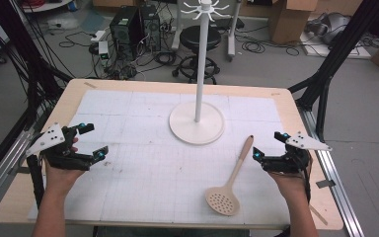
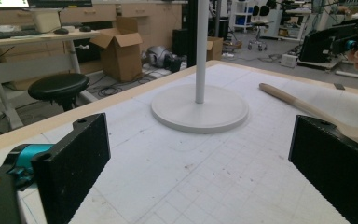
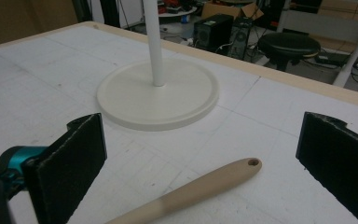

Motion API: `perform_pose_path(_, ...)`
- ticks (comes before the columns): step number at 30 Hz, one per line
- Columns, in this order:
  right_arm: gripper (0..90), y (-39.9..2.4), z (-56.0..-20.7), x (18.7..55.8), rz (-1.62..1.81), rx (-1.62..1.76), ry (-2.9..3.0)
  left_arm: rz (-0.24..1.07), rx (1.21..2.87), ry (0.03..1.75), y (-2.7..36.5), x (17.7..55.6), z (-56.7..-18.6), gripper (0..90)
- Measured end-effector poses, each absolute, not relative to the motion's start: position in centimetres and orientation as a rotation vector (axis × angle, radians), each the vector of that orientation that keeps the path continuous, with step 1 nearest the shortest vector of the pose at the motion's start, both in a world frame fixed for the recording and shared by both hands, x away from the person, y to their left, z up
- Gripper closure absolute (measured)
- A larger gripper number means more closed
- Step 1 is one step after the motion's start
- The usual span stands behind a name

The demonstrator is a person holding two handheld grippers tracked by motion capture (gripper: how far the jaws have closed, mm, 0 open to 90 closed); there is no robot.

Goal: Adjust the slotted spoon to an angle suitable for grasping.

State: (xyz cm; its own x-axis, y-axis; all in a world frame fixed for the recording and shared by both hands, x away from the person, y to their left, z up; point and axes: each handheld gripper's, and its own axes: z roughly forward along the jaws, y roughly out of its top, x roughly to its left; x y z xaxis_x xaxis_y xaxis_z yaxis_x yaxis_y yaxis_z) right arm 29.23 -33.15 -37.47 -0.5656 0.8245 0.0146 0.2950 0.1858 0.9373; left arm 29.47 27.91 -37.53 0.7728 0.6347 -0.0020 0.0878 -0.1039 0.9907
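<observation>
On the gridded white mat (image 1: 143,182), just beside our right gripper (image 1: 268,145), lies the one slotted spoon (image 1: 229,180), which we take as the thing to be picked up. Its long axis runs from the perforated head at about 7 o'clock, near the front edge of the table (image 1: 10,210), to the handle end at about 1 o'clock, which points toward the round base of the hanging stand (image 1: 197,123). Seen from the right gripper, the handle lies at about 9 o'clock, very near the jaw tips but not touching them. In the right gripper view the handle (image 3: 200,189), with its small hole at the end, passes low between the two jaws, and they stand wide apart with nothing pressed. Our left gripper (image 1: 93,140) is well apart from the spoon, on the far left of the mat, and its jaws are also spread wide and hold nothing. So the right hand is clearly the nearer one, and we judge that it must come down over the handle, across its axis. We count one spoon, one stand, one mat, two grippers.
</observation>
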Motion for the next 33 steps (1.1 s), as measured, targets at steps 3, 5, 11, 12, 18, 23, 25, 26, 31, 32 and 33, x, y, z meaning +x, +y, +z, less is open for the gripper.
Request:
perform_pose_path(3,0.4,-33.2,-37.7,29.2,1.367,1.053,1.970,0.499,1.630,0.586,27.8,29.6,-37.6,5.8)
perform_pose_path(5,0.4,-33.2,-37.7,29.1,1.358,1.055,1.978,0.498,1.622,0.581,27.9,29.5,-37.5,5.9)
perform_pose_path(11,1.2,-33.0,-37.6,28.6,1.343,1.041,1.978,0.497,1.624,0.583,27.8,29.5,-37.6,5.8)
perform_pose_path(12,3.6,-33.0,-37.6,28.5,1.342,1.039,1.984,0.493,1.627,0.581,27.7,29.6,-37.6,5.8)
perform_pose_path(18,17.5,-32.7,-37.5,28.3,1.337,0.984,2.035,0.492,1.639,0.575,27.4,29.6,-37.7,5.8)
perform_pose_path(23,36.2,-32.5,-37.5,28.2,1.342,0.952,2.105,0.495,1.641,0.580,27.5,29.5,-37.7,5.8)
perform_pose_path(25,45.3,-32.4,-37.5,28.2,1.344,0.925,2.153,0.495,1.651,0.575,27.4,29.7,-37.7,5.8)
perform_pose_path(26,49.3,-32.2,-37.6,28.2,1.337,0.921,2.168,0.493,1.652,0.579,27.4,29.7,-37.8,5.8)
perform_pose_path(31,64.1,-31.9,-37.6,28.0,1.323,0.904,2.208,0.496,1.644,0.577,27.5,29.7,-37.7,5.9)
perform_pose_path(32,67.3,-31.8,-37.6,28.0,1.323,0.901,2.214,0.497,1.642,0.578,27.5,29.7,-37.7,5.9)
perform_pose_path(33,71.0,-31.5,-37.5,27.9,1.311,0.870,2.234,0.497,1.642,0.581,27.5,29.7,-37.7,5.8)
